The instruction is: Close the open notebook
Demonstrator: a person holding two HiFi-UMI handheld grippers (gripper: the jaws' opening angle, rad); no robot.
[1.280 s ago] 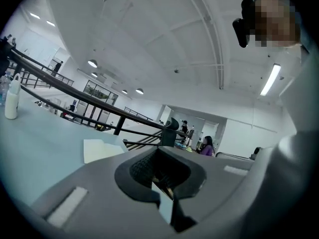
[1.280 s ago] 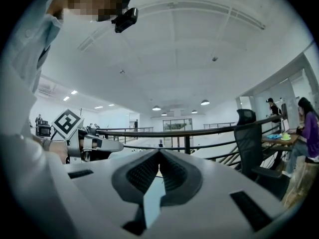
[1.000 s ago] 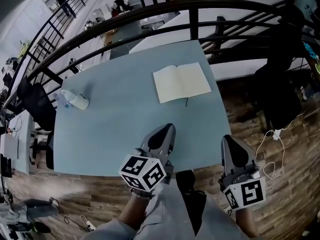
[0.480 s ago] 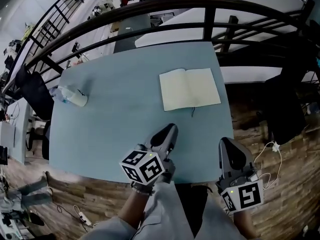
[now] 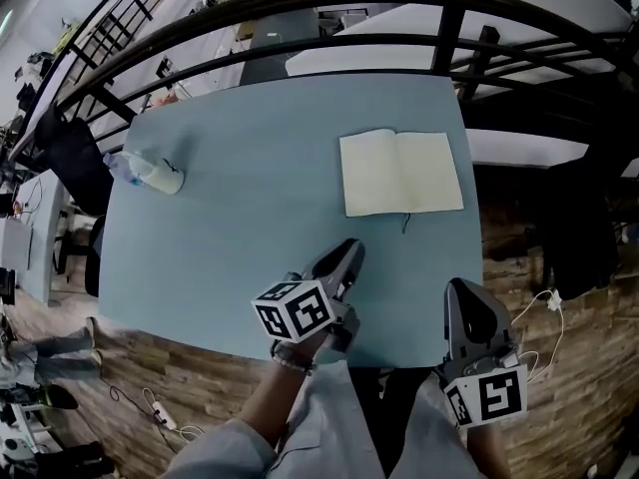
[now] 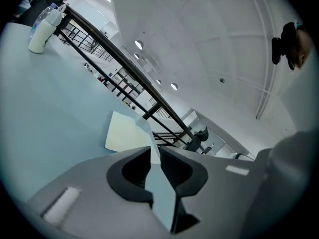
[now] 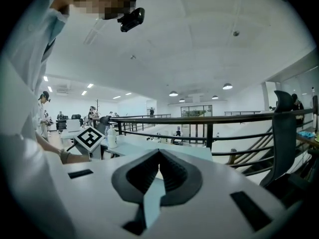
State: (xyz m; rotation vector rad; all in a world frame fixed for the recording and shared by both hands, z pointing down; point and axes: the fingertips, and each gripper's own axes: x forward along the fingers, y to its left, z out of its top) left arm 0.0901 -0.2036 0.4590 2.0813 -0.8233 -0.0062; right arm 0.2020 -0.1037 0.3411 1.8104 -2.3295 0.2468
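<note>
The open notebook [image 5: 401, 173] lies flat at the desk's [image 5: 250, 198] far right, well ahead of both tools. The left tool [image 5: 349, 255], empty, has just been easing apart. The right tool [image 5: 461, 292] is pressed together, empty. The notebook looks light and floppy, so it is best taken by a cover's outer edge.

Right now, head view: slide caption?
Open notebook lies flat, untouched, near the right edge of the blue table; a bottle sits near its left edge.

One notebook [image 5: 401, 173], one bottle [image 5: 150, 174], one table [image 5: 250, 228], two hand-held grippers [image 5: 350, 251] [image 5: 462, 289].
</note>
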